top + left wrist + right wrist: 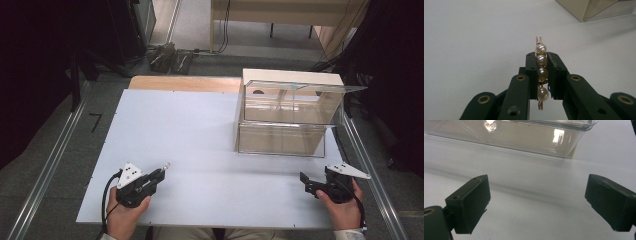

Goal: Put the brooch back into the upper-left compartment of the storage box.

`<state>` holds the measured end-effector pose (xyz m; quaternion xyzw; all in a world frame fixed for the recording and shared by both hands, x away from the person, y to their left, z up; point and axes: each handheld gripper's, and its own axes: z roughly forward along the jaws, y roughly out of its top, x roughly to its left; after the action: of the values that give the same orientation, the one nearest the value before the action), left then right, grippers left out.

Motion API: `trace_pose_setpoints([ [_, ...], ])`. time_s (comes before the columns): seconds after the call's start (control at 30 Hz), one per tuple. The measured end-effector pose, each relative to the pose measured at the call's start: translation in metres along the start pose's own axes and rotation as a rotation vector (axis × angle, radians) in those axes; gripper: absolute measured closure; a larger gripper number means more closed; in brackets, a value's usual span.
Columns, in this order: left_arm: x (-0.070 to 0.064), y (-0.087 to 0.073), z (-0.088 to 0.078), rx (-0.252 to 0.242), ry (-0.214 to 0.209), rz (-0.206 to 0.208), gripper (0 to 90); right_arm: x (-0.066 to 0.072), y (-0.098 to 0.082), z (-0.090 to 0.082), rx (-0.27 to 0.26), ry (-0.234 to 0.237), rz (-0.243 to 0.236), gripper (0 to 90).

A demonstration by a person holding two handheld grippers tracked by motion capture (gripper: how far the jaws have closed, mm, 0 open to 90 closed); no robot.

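two grippers on the white table point(200, 130) and you've got the prize already: your left gripper point(541, 62) is clamped on a pearl hair clip point(542, 72), four pearls in a row on a gold wire, pinched sideways between the pads with one end poking out past the tips and the other hanging back toward the hand. in the high view that left gripper point(161, 171) sits at the near left of the table, the clip point(165, 166) just a pale glint at its tip, angled toward the far right. your right gripper point(306, 183) waits at the near right, jaws spread wide with nothing between them, and the right gripper view confirms it: bare table between two black pads point(471, 202).

the clear plastic organiser point(287, 117) stands at the far right, two tiers stacked with the upper one apparently open; from here it's hard to tell whether the lower drawer is shut or ajar, the plastic is all reflections. its corner point(596, 8) peeks into the left gripper view too, well apart from the clip.

so the pickup looks done and the carry is what's in hand. next move, by my read: lift and sweep the clip far and right toward the organiser, keep the squeeze steady since round pearls can roll in a grip, and bring the free right gripper up to steady or open a compartment if one needs it.
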<state>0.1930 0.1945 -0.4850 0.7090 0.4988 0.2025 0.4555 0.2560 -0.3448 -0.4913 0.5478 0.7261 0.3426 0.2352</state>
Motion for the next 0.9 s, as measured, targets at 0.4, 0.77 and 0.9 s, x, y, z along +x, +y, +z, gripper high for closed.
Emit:
trace_pose_setpoints([
  [0.4,-0.011,0.014,0.003,-0.031,-0.033,-0.014,80.2,-0.001,0.000,-0.001,-0.003,-0.004,-0.001,4.7],
  [0.77,-0.026,0.031,0.013,-0.053,-0.067,-0.009,80.2,-0.001,0.000,-0.001,-0.001,-0.003,0.003,4.7],
  [0.9,-0.030,0.039,0.016,-0.063,-0.076,-0.011,80.2,-0.001,0.000,-0.001,-0.003,-0.004,0.003,4.7],
])
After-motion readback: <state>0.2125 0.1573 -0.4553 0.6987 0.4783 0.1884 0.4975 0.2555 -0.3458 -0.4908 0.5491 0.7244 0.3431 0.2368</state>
